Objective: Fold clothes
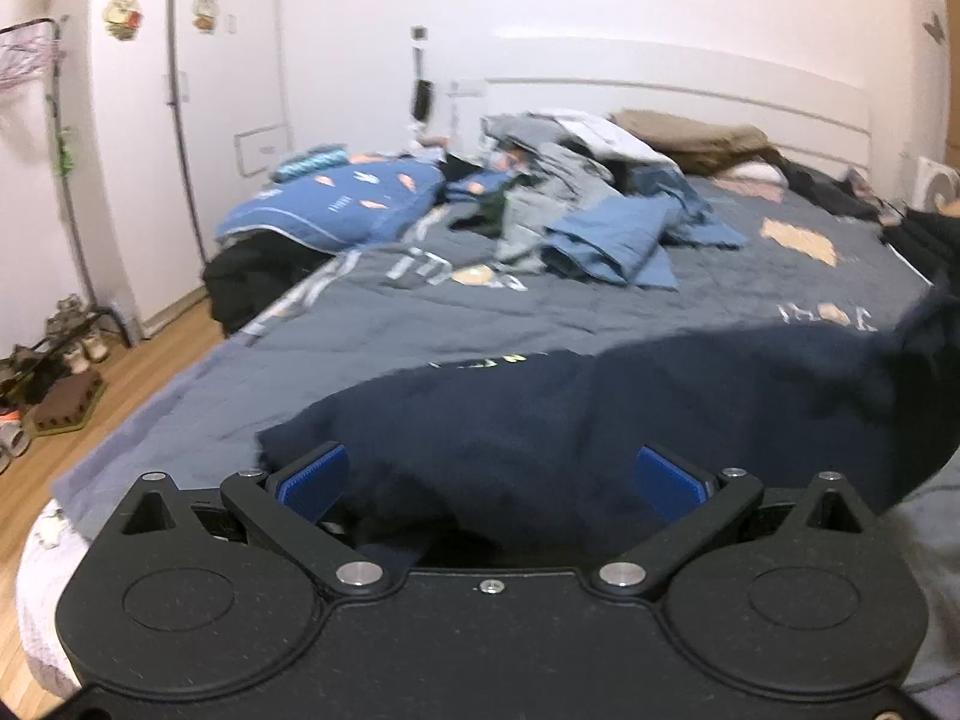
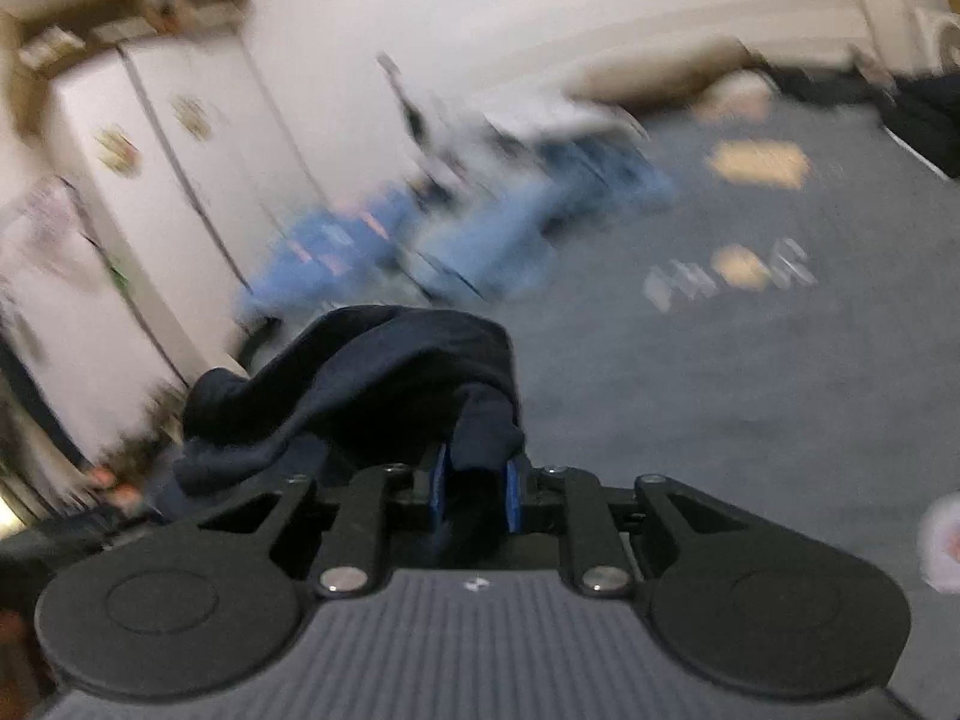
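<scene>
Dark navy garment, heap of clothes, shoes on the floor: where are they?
Dark navy garment (image 1: 600,420): left wrist view, its spread middle.
Heap of clothes (image 1: 576,192): left wrist view, heap's centre.
Shoes (image 1: 78,336): left wrist view, pale pair.

Left gripper (image 1: 491,477) jaws wide apart — right gripper (image 2: 477,495) jaws pinched narrow.

Bed (image 1: 540,324) with grey-blue quilted cover fills centre frame; white headboard (image 1: 690,96) at upper right. White wardrobe doors (image 1: 150,120) at left carry two cartoon stickers (image 1: 123,11). Shoe rack (image 1: 72,330) with footwear stands at lower left on wood floor (image 1: 120,384). Small white fan (image 1: 939,186) at right edge
</scene>
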Demonstrator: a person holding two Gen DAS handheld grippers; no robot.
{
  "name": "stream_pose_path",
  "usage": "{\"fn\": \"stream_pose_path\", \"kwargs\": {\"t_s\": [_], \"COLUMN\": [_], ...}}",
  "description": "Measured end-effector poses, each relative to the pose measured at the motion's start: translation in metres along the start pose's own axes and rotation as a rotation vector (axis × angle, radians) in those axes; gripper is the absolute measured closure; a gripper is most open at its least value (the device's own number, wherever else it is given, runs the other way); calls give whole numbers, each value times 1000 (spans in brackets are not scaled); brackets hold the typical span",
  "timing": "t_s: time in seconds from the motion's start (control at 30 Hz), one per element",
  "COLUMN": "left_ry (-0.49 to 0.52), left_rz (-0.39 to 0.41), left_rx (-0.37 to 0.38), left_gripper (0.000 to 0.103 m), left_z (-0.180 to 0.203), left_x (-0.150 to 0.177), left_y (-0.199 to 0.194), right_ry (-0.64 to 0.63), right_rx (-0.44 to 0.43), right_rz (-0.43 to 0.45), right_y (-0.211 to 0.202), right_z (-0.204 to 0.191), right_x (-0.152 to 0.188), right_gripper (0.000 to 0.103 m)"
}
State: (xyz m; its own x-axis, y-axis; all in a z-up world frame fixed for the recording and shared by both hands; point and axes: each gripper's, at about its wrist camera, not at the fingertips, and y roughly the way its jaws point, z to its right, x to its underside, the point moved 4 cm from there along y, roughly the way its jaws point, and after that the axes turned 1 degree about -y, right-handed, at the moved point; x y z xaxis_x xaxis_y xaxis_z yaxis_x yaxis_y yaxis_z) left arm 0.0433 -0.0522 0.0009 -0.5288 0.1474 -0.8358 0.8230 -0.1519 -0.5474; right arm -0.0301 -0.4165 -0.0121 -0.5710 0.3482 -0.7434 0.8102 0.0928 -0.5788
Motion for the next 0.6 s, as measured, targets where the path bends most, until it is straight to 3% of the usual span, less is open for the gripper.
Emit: {"fn": "stream_pose_path", "kwargs": {"t_s": [0.07,0.13,0.27,0.37,0.43,0.6], "left_ry": [24,52,104,110,110,131], "left_rz": [-8,-9,-8,-17,-26,-28], "left_rx": [24,42,61,76,88,68], "left_gripper": [0,0,0,0,0,0], "left_z": [11,22,41,50,54,60], "left_x": [-1,0,4,8,10,14], "left_y": [6,9,14,16,19,24], "right_ry": [-14,-1,19,-16,-55,-117], "right_rx": [94,131,85,16,-37,-102], "right_rz": [-12,-9,76,112,101,26], "right_y": [2,0,-17,-17,-5,41], "right_z": [19,33,39,26,12,-27], "right_x": [10,17,9,8,11,24], "right_gripper": [80,78,68,52,45,41]}}
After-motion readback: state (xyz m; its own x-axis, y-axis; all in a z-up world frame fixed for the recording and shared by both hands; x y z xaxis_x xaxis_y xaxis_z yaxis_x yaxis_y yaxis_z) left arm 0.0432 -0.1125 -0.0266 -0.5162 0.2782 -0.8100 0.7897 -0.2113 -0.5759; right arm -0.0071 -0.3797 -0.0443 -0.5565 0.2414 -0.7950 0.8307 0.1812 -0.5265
